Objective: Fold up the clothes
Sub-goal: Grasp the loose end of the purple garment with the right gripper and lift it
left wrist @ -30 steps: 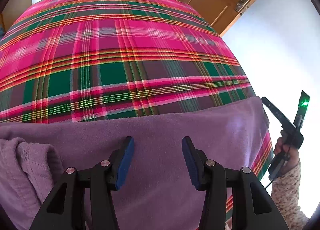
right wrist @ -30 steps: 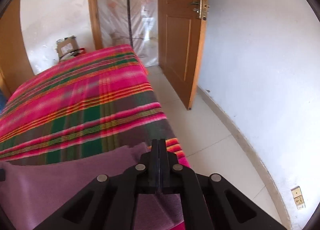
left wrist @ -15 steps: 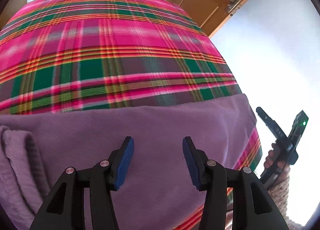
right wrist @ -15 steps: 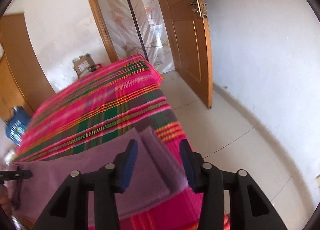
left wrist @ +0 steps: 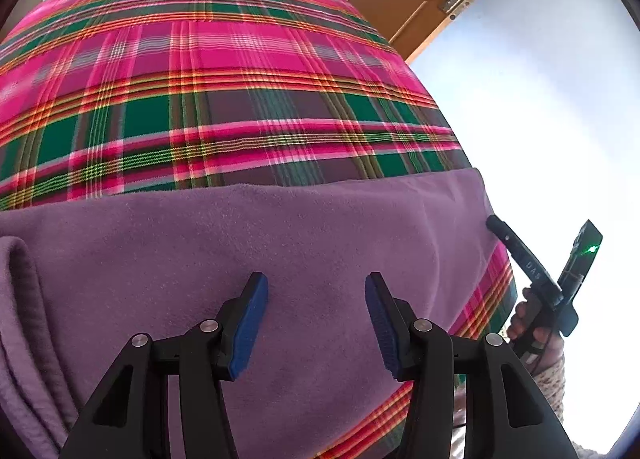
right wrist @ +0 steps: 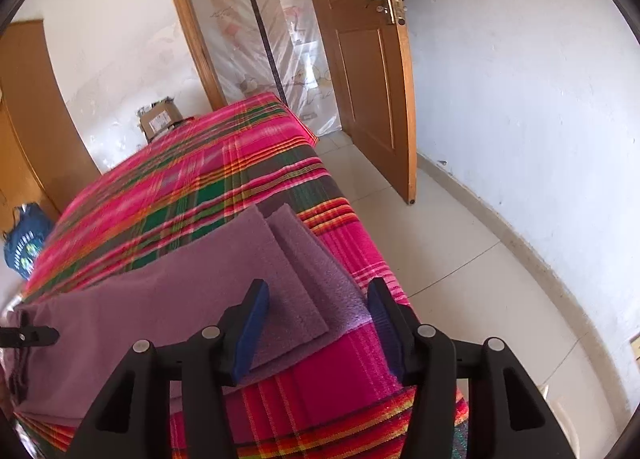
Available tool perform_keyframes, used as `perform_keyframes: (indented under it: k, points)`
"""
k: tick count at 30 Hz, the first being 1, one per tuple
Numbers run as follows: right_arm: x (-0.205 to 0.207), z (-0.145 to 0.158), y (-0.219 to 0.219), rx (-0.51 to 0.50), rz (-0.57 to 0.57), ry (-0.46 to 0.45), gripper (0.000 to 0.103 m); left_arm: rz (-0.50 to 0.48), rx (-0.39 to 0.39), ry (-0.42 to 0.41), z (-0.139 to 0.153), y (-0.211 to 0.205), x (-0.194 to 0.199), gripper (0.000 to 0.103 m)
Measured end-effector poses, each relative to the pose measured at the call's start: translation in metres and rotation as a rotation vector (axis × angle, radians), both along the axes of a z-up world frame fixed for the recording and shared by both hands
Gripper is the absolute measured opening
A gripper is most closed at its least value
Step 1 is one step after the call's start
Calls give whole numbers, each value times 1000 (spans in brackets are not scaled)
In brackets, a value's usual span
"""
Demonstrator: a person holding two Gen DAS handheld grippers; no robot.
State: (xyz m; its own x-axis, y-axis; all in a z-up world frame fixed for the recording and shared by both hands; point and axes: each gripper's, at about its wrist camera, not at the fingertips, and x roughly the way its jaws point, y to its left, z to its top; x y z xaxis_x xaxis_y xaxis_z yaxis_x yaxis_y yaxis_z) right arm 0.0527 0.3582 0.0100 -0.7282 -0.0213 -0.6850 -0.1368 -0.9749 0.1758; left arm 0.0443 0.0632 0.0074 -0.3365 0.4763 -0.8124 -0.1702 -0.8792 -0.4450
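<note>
A purple garment (left wrist: pixel 248 259) lies spread flat across the near end of the plaid bed cover (left wrist: pixel 224 99), with a ribbed edge bunched at the far left. My left gripper (left wrist: pixel 312 319) hovers open above its middle, nothing between the blue pads. In the right wrist view the same purple garment (right wrist: pixel 192 291) shows two layers ending near the bed's right edge. My right gripper (right wrist: pixel 316 319) hangs over that end with its jaws opening, and its pads are apart from the cloth. The right gripper (left wrist: pixel 532 279), held by a hand, shows at the left wrist view's right edge.
The bed's right edge drops to a pale tiled floor (right wrist: pixel 460 259). A wooden door (right wrist: pixel 360 71) stands open beyond the bed. A cardboard box (right wrist: pixel 160 121) sits past the bed's far end and a blue bag (right wrist: pixel 24 243) lies at the left.
My right gripper went from shut to open and pulled back, so the garment's right end now lies released on the bed. The left gripper drifted slightly and stayed open.
</note>
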Motion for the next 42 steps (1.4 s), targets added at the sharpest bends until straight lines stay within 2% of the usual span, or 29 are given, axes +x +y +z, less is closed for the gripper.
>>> perform_keyframes:
  k: [7,8,10,11,12,14,20,23,30,37,42]
  points:
    - [3,-2,-18,119,11,-7,50,5,-4,3,-1,0,1,53]
    - [3,-2,-19,116,17,-4,45,7,-3,4,-1,0,1,53]
    - [3,-1,-22,104,40,2,29,8,-4,4,-1,0,0,53]
    - [3,-1,-24,98,54,4,17,8,-6,5,-1,0,0,53]
    - [3,-1,-26,102,62,4,13,7,-7,5,-1,0,0,53]
    - [4,-1,-27,114,63,7,13,7,-6,6,-1,-1,1,53]
    - [10,-5,-3,-20,31,22,12,4,6,4,-1,-4,0,53]
    - [10,-4,-9,22,35,18,12,2,-3,8,-1,-3,1,53]
    - [10,3,-11,22,29,5,13,13,5,4,-1,-5,5,53]
    - [20,28,-29,60,59,87,13,33,8,-1,0,-10,11,53]
    - [28,51,-52,124,97,160,13,38,8,1,2,-13,15,53]
